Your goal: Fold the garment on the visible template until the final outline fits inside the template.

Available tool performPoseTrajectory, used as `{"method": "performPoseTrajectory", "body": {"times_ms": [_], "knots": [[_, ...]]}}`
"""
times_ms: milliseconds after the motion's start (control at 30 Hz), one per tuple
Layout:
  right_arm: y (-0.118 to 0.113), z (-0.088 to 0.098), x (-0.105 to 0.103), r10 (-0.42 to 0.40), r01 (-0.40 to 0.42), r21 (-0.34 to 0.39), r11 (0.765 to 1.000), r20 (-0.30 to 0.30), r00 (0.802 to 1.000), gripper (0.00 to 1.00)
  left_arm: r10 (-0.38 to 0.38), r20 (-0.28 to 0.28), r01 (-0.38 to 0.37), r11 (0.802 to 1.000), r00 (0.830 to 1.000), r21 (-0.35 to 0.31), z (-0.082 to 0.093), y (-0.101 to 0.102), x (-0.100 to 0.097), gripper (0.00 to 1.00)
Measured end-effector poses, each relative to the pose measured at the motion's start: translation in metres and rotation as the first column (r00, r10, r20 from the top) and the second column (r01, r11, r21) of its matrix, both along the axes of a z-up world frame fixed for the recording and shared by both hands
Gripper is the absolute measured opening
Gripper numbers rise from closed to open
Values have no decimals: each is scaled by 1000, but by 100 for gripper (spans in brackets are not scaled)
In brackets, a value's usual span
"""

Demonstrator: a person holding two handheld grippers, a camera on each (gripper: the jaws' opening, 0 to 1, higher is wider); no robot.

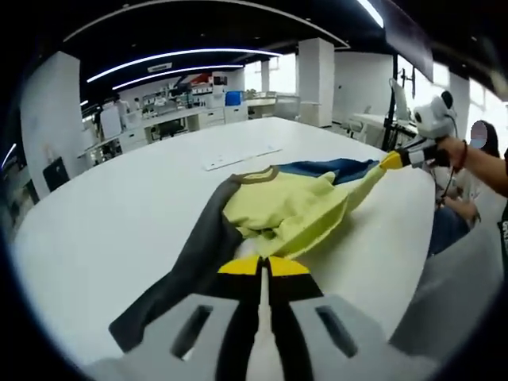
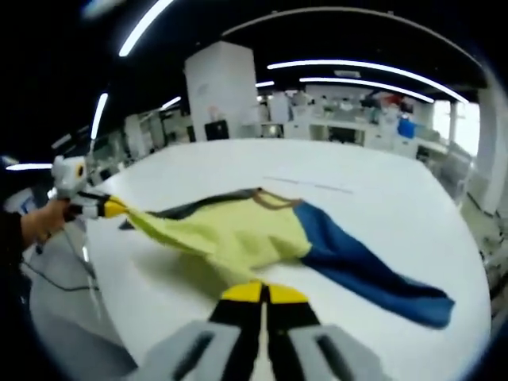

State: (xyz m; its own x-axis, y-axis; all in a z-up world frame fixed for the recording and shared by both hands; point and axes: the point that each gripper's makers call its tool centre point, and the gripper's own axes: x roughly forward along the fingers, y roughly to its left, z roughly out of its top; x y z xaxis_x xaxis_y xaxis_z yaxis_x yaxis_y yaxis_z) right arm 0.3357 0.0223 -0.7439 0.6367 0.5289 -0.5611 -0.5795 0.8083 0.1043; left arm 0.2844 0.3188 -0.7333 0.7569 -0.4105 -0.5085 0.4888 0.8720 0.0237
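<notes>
The garment (image 1: 294, 208) is a top with a pale yellow body, one dark grey sleeve (image 1: 186, 270) and one blue sleeve (image 1: 333, 168). It is stretched over the white table (image 1: 119, 214) between both grippers. My left gripper (image 1: 263, 267) is shut on the yellow fabric near the grey sleeve, and it also appears at the left of the right gripper view (image 2: 113, 208). My right gripper (image 2: 262, 294) is shut on the yellow edge of the garment (image 2: 238, 234); it shows far right in the left gripper view (image 1: 392, 161). The blue sleeve (image 2: 373, 274) lies flat. A faint template outline (image 1: 238, 157) lies beyond the garment.
A person's hand (image 1: 454, 151) holds the right gripper past the table's right edge. A hand (image 2: 44, 222) holds the left gripper off the table's left edge. Benches and shelves (image 1: 175, 111) stand far behind. A white pillar (image 2: 222, 91) rises beyond the table.
</notes>
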Motion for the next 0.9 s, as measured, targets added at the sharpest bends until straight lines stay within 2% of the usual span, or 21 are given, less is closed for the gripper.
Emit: {"method": "performPoseTrajectory", "body": {"times_ms": [500, 633, 833, 900], "knots": [[-23, 12, -37, -29, 28, -40, 999, -9, 1000, 0, 10, -100, -14, 999, 995, -32, -12, -11, -55, 0], [-25, 12, -49, -33, 32, -45, 998, -17, 999, 0, -7, -122, 6, 1000, 993, -12, -16, -13, -68, 0], [-34, 5, -66, -28, 26, -100, 995, -24, 999, 0, -10, -145, 9, 1000, 989, -6, -22, -3, -78, 0], [-38, 3, -70, -34, 31, -115, 993, -26, 999, 0, -8, -153, 10, 1000, 988, 14, -27, 4, -80, 0]]}}
